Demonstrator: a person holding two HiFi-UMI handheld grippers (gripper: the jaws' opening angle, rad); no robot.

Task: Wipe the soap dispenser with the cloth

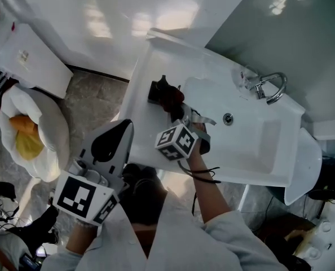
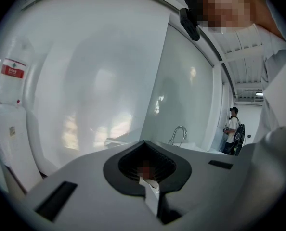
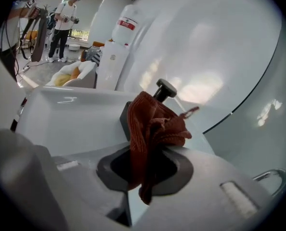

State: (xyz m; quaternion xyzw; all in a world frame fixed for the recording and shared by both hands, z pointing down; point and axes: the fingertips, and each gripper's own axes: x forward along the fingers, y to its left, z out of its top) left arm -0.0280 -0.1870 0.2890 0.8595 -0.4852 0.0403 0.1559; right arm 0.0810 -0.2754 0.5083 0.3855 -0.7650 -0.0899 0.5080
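Pinches the cloth (image 3: 152, 129) between the 2 jaws of the right gripper (image 3: 143, 172), wad pushed forward to meet the soap dispenser (image 3: 165, 89) on the rim of the sink (image 3: 61, 96), apparently touching its dark body. Holds the left gripper (image 2: 148, 177) pressed together on nothing, well apart, clear of the work. Leaves the faucet (image 1: 272, 88) across the basin, blocking nothing.

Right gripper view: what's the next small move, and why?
Probably draw the cloth down the dispenser's front. The right gripper is shut on the bunched cloth, which covers most of the dispenser and seems to be against it. Only the pump head and one dark edge show.
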